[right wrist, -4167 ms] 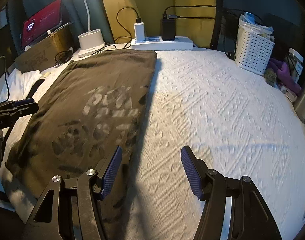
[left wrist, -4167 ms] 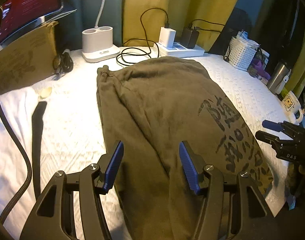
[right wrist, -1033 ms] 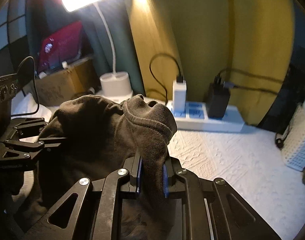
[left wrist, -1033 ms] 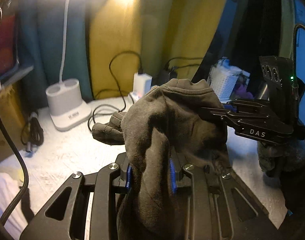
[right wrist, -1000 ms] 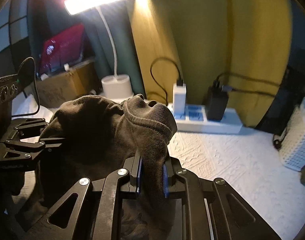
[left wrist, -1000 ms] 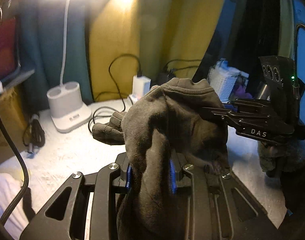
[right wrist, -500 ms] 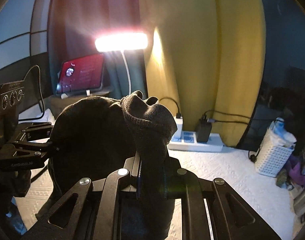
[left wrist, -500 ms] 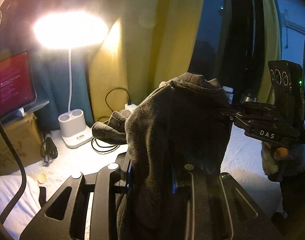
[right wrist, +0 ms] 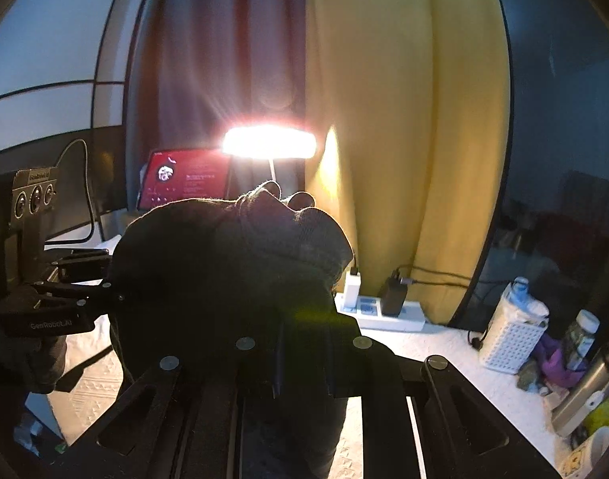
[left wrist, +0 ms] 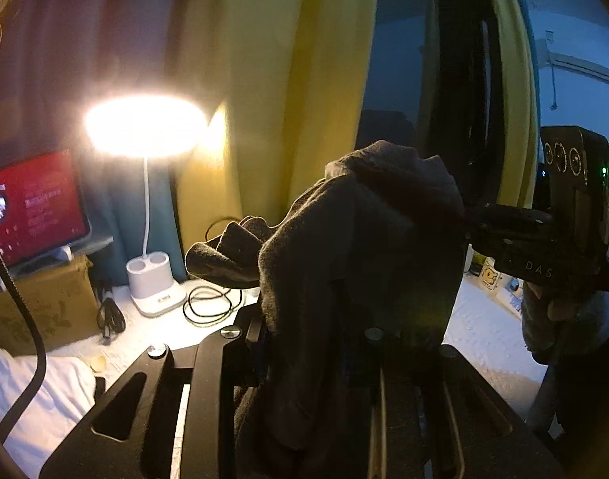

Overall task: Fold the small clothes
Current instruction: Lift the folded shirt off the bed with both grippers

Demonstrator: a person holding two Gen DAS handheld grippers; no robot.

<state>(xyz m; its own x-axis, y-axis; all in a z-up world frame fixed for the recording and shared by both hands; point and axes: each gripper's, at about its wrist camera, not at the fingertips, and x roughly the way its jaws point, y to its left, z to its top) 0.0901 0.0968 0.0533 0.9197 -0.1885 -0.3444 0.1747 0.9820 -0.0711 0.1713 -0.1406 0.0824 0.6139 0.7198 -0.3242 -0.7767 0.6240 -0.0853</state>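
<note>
Each hand-held gripper, left [left wrist: 304, 343] and right [right wrist: 300, 359], clamps the dark garment [left wrist: 364, 263], lifted above the bed [right wrist: 444, 363]; folding looks barely begun

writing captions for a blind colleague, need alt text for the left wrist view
The left gripper is shut on a bunched dark brown garment, which the right gripper also grips. Behind glow a white desk lamp, a red screen and yellow curtains.

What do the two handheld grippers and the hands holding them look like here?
Both are black linkage grippers with silver pivot screws. The right gripper carries white "DAS" lettering, a three-lens module and a green light. The left gripper reads "GenRobot.AI" and trails a black cable. A grey glove covers the right hand.
</note>
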